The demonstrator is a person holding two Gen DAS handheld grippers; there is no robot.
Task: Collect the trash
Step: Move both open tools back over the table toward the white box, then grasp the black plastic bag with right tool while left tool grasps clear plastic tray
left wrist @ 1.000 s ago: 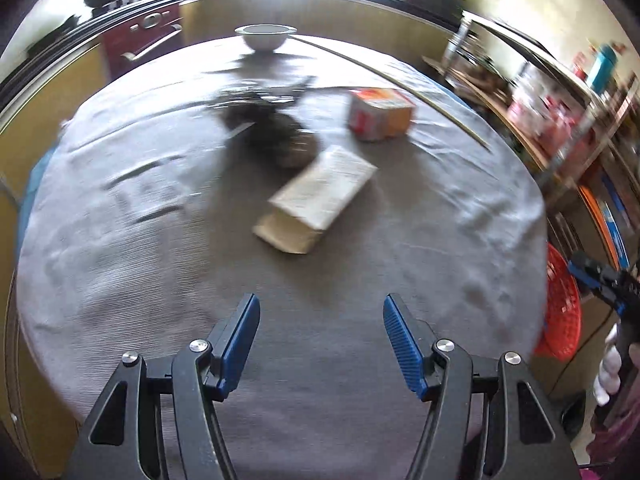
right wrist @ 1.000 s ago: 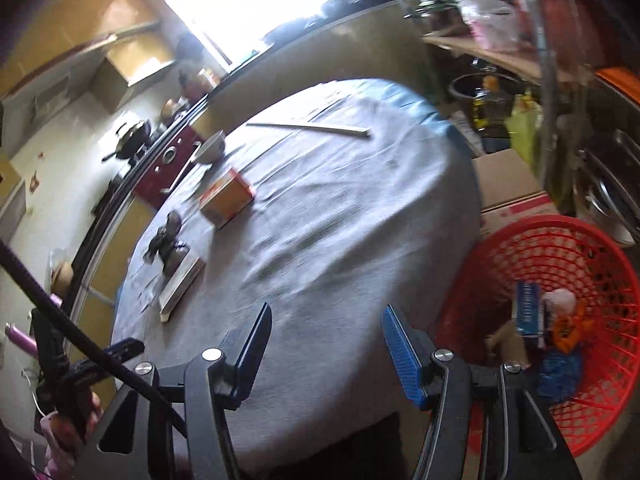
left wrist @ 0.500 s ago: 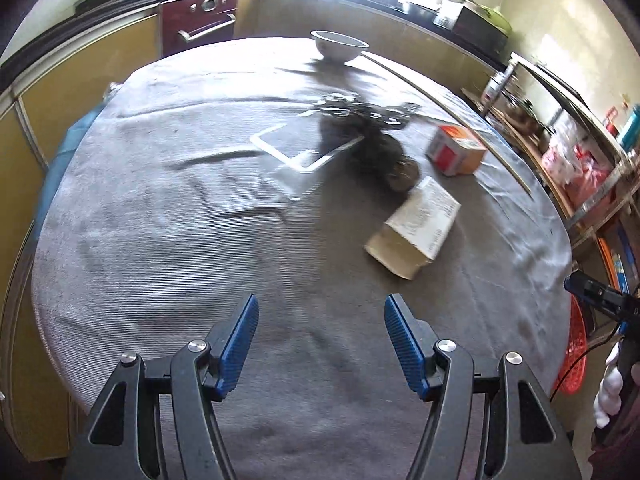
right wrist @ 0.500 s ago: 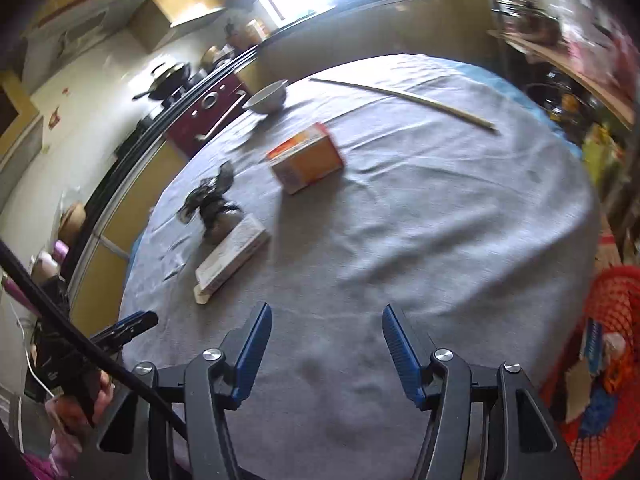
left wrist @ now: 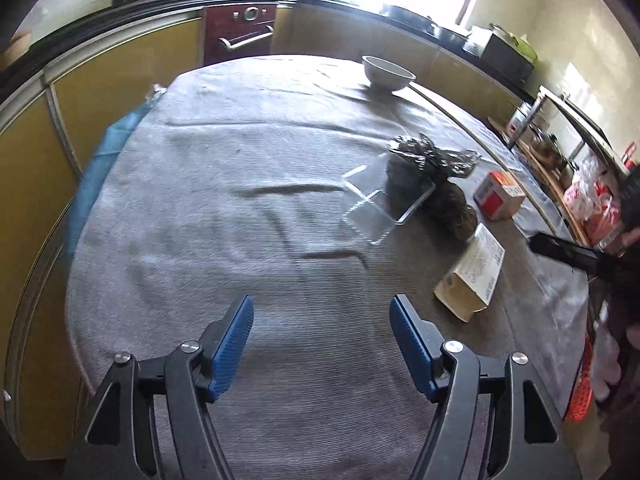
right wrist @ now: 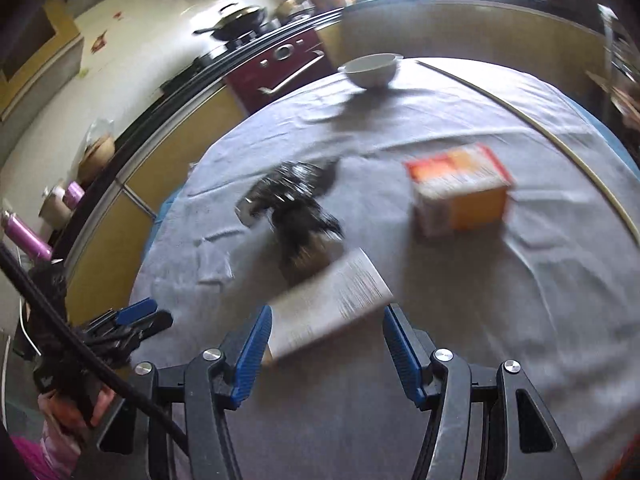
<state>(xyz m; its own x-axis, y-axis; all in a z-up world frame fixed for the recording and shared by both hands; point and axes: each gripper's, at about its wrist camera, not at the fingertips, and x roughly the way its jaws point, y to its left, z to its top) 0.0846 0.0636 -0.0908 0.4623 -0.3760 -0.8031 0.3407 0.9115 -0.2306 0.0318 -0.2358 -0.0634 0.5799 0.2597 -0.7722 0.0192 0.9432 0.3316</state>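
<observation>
**Flat carton between the right jaws**

Table (right wrist: 520, 320): grey cloth. Flat carton (right wrist: 336, 300), lower centre of the right view, long axis toward upper right, near end between the spread right gripper (right wrist: 326, 344). Left gripper (left wrist: 320, 344): spread, empty, farther away.

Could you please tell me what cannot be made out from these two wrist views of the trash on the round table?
- Printed text on the flat white paper carton: right wrist view, motion blur.
- What the dark crinkled clump is: both views, blurred and tangled.
- The red mesh basket: left wrist view, only a sliver at the frame edge, contents hidden.
- Label on the orange cardboard box: blurred.
- Inside of the white bowl: hidden by its rim.
</observation>
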